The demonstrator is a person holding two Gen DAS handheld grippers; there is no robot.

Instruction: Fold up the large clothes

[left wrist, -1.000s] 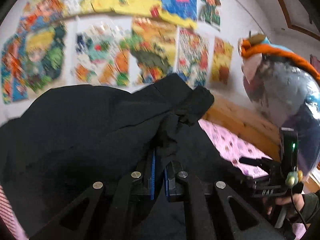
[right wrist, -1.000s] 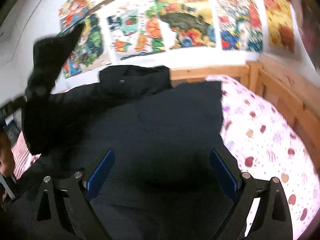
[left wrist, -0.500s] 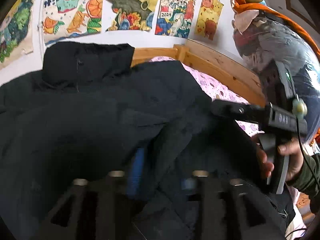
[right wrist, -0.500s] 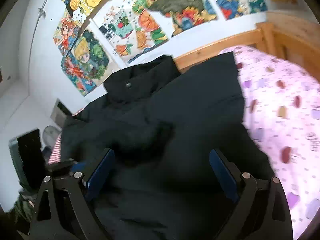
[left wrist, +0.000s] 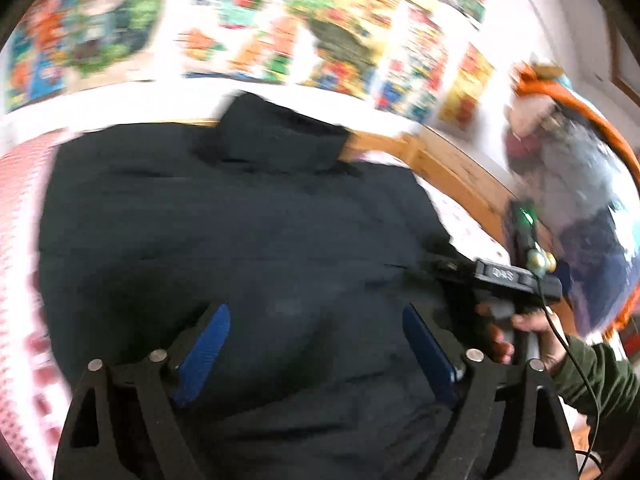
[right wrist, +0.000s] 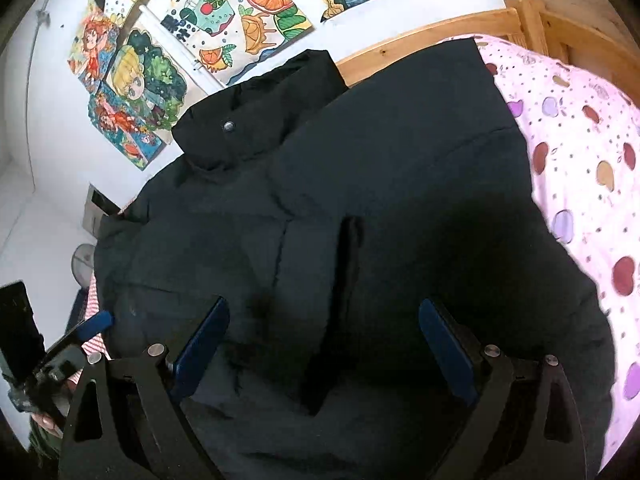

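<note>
A large black padded jacket [right wrist: 380,168] lies spread on the bed, with its collar [right wrist: 256,120] toward the wall and a sleeve folded across its front. My right gripper [right wrist: 322,340] hovers open over the jacket's lower half, gripping nothing. In the blurred left wrist view my left gripper [left wrist: 316,340] is over the same jacket [left wrist: 240,232]; its jaws are opening and the pads are clear of the fabric. Also in that view, a hand [left wrist: 532,328] holds the right gripper [left wrist: 500,276] at the jacket's right edge. The left gripper [right wrist: 80,340] shows at the lower left of the right wrist view.
A pink spotted sheet [right wrist: 580,140] covers the bed inside a wooden frame [right wrist: 420,36]. Colourful posters [right wrist: 224,12] hang on the wall behind. A plastic-wrapped bundle with orange trim [left wrist: 580,168] stands at the right. A red-and-white cloth [left wrist: 20,240] lies left of the jacket.
My left gripper held up a black sleeve, carried it over the jacket, then let go and opened. The right gripper stayed open and sank toward the jacket.
</note>
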